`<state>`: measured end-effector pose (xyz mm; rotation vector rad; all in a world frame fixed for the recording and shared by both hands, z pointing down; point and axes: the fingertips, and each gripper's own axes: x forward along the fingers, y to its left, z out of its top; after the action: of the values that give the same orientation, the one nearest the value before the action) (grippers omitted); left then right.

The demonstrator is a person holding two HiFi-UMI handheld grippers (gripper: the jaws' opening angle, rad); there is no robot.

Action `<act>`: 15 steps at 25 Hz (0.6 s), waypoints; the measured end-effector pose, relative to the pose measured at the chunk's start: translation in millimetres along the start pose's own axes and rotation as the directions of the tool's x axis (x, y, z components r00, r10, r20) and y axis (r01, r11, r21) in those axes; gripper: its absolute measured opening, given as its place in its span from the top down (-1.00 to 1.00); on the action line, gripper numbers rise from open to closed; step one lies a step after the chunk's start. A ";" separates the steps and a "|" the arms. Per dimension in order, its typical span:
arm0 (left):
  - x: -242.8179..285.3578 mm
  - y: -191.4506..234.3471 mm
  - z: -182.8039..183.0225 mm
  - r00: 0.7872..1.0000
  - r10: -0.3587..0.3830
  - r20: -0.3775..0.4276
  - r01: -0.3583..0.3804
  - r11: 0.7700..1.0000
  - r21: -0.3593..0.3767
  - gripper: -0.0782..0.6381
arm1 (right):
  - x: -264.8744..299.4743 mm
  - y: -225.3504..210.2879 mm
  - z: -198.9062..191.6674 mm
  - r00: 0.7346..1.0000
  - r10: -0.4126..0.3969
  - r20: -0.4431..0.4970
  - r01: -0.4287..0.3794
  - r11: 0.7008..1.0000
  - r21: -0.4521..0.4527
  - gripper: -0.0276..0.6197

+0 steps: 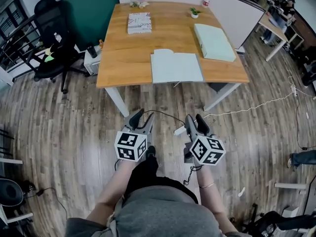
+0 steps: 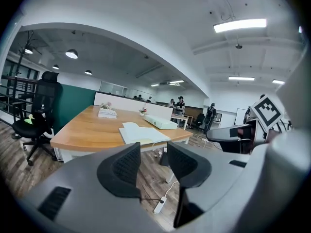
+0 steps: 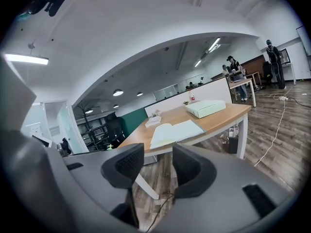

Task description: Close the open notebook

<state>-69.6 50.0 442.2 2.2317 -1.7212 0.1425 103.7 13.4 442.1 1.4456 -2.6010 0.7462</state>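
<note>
The open notebook (image 1: 176,66) lies flat with pale green pages near the front edge of the wooden table (image 1: 123,68). It also shows in the left gripper view as the notebook (image 2: 143,134) and in the right gripper view as the notebook (image 3: 175,131). My left gripper (image 1: 142,118) and right gripper (image 1: 194,118) hang side by side over the floor, well short of the table. Both point toward it. Each stands open, left gripper (image 2: 153,159) and right gripper (image 3: 158,165), with only floor between the pads.
On the table sit a pale green box (image 1: 214,41) at the right, a stack of books (image 1: 139,22) at the back and a small plant (image 1: 194,13). A black office chair (image 1: 49,38) stands left of the table. A power strip (image 1: 180,131) and a white cable (image 1: 256,104) lie on the floor.
</note>
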 end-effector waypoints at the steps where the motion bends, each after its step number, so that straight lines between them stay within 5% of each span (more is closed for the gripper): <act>1: 9.0 7.1 5.1 1.000 -0.007 -0.001 0.007 1.000 0.004 0.33 | 10.7 -1.5 5.1 1.000 -0.007 0.003 0.007 1.000 0.012 0.36; 15: 93.5 69.2 40.0 0.996 -0.085 -0.027 0.085 0.996 0.023 0.33 | 95.6 -26.4 29.3 0.994 -0.112 0.010 0.110 0.987 0.119 0.34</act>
<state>-115.1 -64.3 442.7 2.3055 -1.6162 0.1731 77.2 -85.8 454.2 1.6203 -2.5021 0.8910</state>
